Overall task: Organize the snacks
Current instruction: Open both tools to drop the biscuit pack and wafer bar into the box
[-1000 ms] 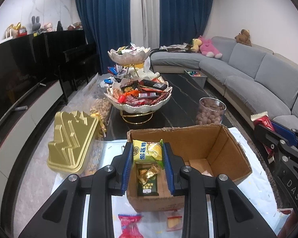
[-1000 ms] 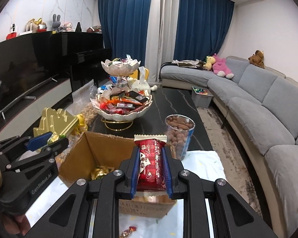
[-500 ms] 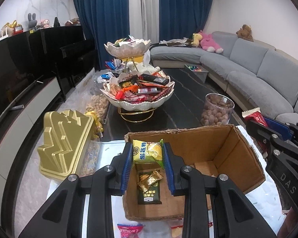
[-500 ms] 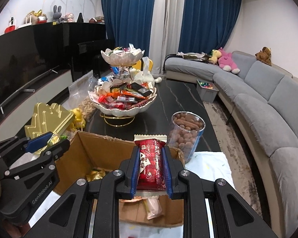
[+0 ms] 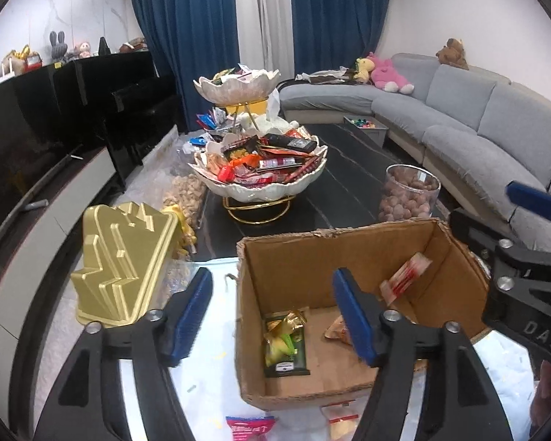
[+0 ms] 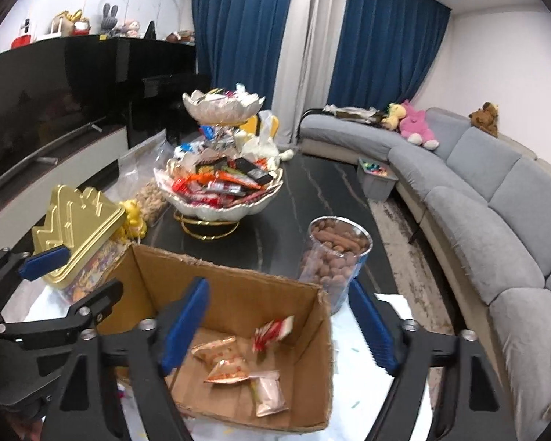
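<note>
Left wrist view, my left gripper [image 5: 272, 316] spread wide, empty, over cardboard box [image 5: 349, 246], green packet [image 5: 285, 345] below it, right wrist alone shows orange packets [image 6: 224, 360] beneath my splayed, empty right gripper [image 6: 279, 327].

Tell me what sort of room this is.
Most likely a home living room: a grey sectional sofa with plush toys, a dark coffee table bearing a tiered snack bowl, and blue curtains.
</note>
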The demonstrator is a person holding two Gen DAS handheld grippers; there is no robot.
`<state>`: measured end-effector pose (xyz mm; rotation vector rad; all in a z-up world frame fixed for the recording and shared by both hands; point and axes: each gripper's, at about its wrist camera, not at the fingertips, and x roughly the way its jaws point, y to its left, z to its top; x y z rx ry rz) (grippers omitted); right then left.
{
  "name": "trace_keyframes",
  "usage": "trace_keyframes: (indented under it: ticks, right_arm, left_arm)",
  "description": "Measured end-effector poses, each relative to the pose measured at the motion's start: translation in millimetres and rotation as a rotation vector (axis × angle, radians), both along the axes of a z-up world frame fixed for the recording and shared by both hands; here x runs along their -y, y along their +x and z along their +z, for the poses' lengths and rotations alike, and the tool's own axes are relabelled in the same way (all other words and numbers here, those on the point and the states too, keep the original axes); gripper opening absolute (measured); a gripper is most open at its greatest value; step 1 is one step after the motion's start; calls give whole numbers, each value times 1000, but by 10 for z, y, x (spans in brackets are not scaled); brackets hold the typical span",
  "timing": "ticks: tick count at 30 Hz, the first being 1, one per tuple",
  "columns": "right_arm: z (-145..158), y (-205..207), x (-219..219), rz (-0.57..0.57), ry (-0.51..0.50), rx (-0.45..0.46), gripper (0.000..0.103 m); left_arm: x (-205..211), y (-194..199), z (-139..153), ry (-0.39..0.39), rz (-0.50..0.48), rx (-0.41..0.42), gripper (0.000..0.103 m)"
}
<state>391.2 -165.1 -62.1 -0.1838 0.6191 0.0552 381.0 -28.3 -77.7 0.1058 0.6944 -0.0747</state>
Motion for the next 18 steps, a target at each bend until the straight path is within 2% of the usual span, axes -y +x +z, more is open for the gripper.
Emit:
trace_keyframes:
  ticks: [9,18]
  right_arm:
    - [148,-126,135,-40,47,14,80]
    - [273,-352,167,-51,65,39,80]
  left_arm:
    - [-32,-153,107,4,37,28,89]
    - [-26,-336,241,9,47,43,89]
